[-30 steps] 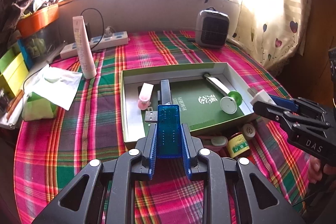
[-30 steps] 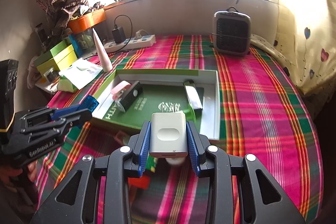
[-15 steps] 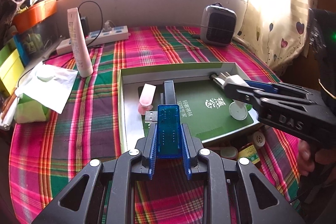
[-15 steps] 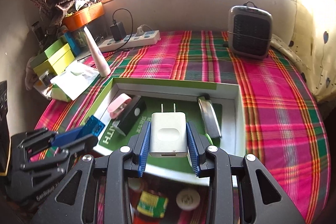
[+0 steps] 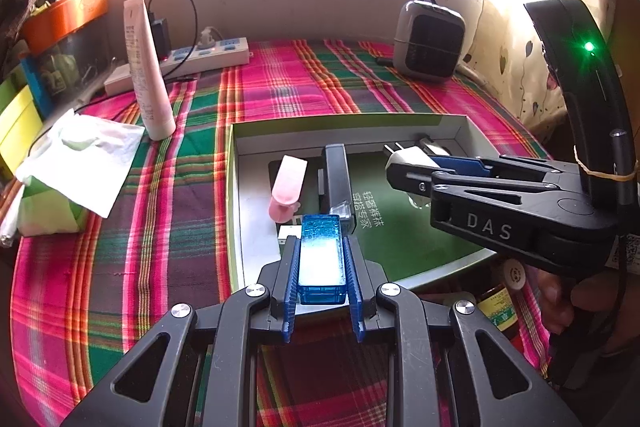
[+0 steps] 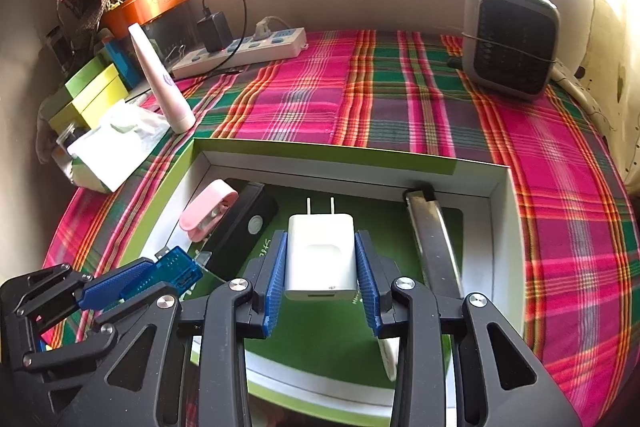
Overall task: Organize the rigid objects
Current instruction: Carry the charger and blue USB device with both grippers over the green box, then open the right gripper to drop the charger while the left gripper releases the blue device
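My left gripper (image 5: pixel 321 247) is shut on a translucent blue USB device (image 5: pixel 322 255), held over the near left part of the shallow green-rimmed box (image 5: pixel 344 121). My right gripper (image 6: pixel 321 247) is shut on a white plug charger (image 6: pixel 321 253), prongs forward, above the box's green floor. Each gripper also shows in the other view: the right gripper (image 5: pixel 404 163) with the charger (image 5: pixel 406 159), and the left gripper (image 6: pixel 176 267) with the blue device (image 6: pixel 176 265). Inside the box lie a pink clip (image 6: pixel 208 211), a black rectangular device (image 6: pixel 244 227) and a metal bar (image 6: pixel 432 243).
A white tube (image 5: pixel 146 67) stands left of the box, beside a tissue pack (image 5: pixel 76 163) and a power strip (image 5: pixel 180 61). A small grey heater (image 6: pixel 510 37) sits at the back right. Small jars (image 5: pixel 496 303) lie by the box's near edge, close to a hand (image 5: pixel 568 303).
The right gripper has moved forward with the charger, from in front of the box to over its inside. The left gripper has crept a little nearer the box.
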{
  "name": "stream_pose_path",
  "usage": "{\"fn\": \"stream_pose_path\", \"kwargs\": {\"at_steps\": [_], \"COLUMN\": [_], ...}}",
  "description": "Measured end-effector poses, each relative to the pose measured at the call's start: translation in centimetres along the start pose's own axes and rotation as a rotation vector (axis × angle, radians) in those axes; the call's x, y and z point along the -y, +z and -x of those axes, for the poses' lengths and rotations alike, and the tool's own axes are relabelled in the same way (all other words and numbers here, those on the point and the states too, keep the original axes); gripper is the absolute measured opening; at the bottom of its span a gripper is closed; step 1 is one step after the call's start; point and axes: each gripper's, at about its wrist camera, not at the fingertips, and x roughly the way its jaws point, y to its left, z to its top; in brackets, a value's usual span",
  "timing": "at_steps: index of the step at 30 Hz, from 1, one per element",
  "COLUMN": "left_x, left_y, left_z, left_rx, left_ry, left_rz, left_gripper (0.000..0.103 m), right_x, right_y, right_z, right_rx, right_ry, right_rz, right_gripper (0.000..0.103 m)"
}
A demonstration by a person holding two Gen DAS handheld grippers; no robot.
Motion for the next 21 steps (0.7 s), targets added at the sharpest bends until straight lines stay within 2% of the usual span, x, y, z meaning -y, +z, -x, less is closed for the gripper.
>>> {"fn": "stream_pose_path", "kwargs": {"at_steps": [21], "left_x": [-0.7], "left_y": [0.2], "left_z": [-1.7], "left_rx": [-0.028], "left_ry": [-0.025], "left_rz": [0.026], "left_gripper": [0.021], "right_x": [-0.7], "right_y": [1.2], "right_z": [-2.5], "right_rx": [-0.033], "right_ry": [-0.039], "right_rz": [0.030], "right_gripper": [0.035]}}
